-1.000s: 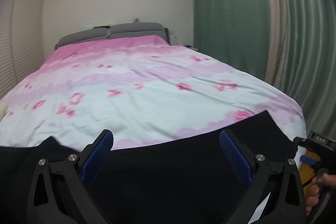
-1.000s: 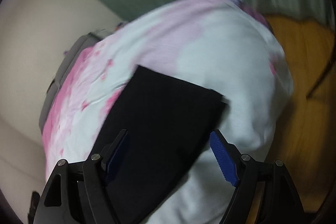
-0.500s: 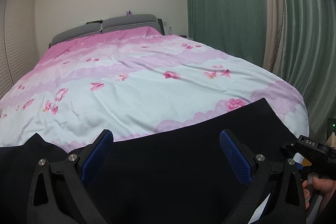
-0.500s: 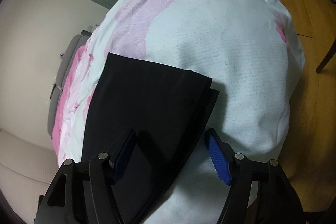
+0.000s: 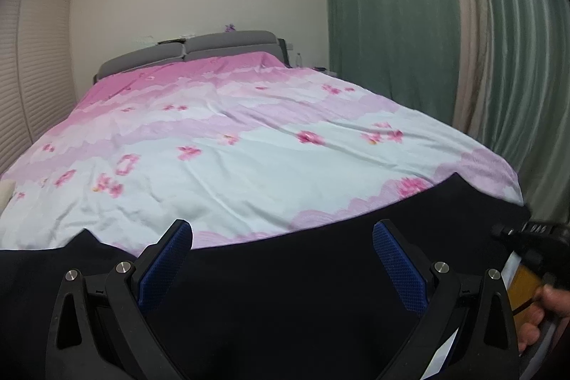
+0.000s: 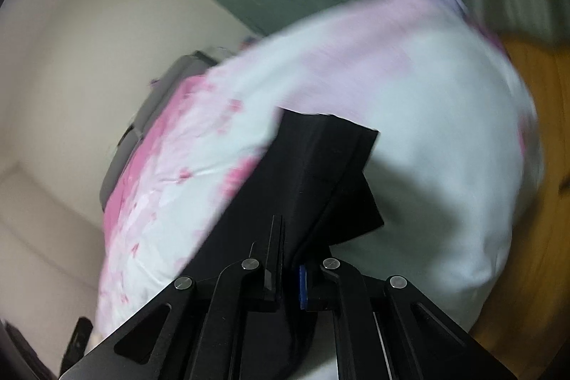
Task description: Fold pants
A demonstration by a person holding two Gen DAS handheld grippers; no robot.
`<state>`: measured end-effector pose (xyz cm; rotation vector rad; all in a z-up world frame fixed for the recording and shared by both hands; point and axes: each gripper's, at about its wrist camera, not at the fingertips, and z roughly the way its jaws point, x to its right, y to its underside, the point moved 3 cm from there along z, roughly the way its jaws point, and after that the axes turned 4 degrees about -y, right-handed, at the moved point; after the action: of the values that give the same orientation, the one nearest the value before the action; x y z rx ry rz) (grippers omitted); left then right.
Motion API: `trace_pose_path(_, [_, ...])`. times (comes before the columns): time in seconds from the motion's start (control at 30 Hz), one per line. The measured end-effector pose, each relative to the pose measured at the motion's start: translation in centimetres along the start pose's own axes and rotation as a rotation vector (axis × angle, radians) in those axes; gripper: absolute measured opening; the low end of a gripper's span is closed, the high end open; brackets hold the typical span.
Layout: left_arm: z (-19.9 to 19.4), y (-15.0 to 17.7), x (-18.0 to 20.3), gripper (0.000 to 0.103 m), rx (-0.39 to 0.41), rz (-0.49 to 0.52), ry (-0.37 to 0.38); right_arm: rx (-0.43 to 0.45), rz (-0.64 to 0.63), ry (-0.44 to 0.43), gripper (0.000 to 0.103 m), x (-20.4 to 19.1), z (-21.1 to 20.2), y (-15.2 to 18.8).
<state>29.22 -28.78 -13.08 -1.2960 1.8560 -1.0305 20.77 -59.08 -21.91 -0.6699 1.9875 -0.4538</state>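
We find the black pants [image 5: 302, 276] lying across the near end of the bed [image 5: 249, 145], on its pink and pale floral cover, with one leg end reaching the bed's right corner. The left tool [image 5: 281, 259] hangs above the dark cloth with its blue pads [image 5: 167, 259] spread wide; nothing is between them. The right tool [image 6: 286, 259] has just been closing, and its jaws now stand pressed together on a fold of the pants [image 6: 320, 166], pinching the leg end, which rises off the cover. That view is blurred. At the right edge of the left view we note the hand [image 5: 541, 312] gripping the right tool's handle. Green curtains [image 5: 392, 6] hang beside the bed.
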Motion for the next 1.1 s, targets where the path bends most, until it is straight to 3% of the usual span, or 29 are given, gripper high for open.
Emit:
trace_pose_path(0.13, [-2.0, -0.7, -5.1, 0.103, 0.011, -0.063, -0.055, 0.044, -0.222, -0.051, 0.007, -8.7, -1.7, 0.2])
trace_pose_path(0.23, [-3.9, -1.0, -9.8, 0.103, 0.023, -0.115, -0.102, 0.048, -0.413, -0.112, 0.007, -16.4, -2.5, 2.6])
trace_pose_path(0.4, [-8.8, -0.3, -18.7, 0.103, 0.055, -0.175, -0.209, -0.003, -0.718, -0.229, 0.007, -28.1, -2.3, 10.5])
trace_pose_path(0.53, [-13.3, 1.7, -25.7, 0.103, 0.07, -0.214, -0.309, -0.13, -0.943, -0.337, 0.007, -35.1, -1.3, 20.5])
trace_pose_path(0.63, [-16.3, 4.1, -30.5, 0.103, 0.064, -0.234, -0.397, -0.324, -1.086, -0.375, 0.007, -37.3, 1.3, 29.5])
trace_pose_path(0.73, [-17.7, 6.7, -34.4, 0.103, 0.015, -0.259, -0.457, -0.544, -1.199, -0.331, 0.007, -36.4, 3.4, 38.1])
trace_pose_path(0.8, [-18.0, 8.2, -36.4, 0.103, -0.021, -0.289, -0.476, -0.589, -1.281, -0.319, 0.008, -35.4, 3.0, 41.6])
trace_pose_path(0.9, [-17.9, 9.8, -38.5, 0.103, -0.06, -0.329, -0.482, -0.55, -1.334, -0.306, 0.008, -34.7, 2.1, 42.4])
trace_pose_path(1.1, [-17.5, 11.1, -38.7, 0.103, -0.079, -0.317, -0.452, -0.574, -1.14, -0.286, 0.008, -34.4, 3.6, 41.0])
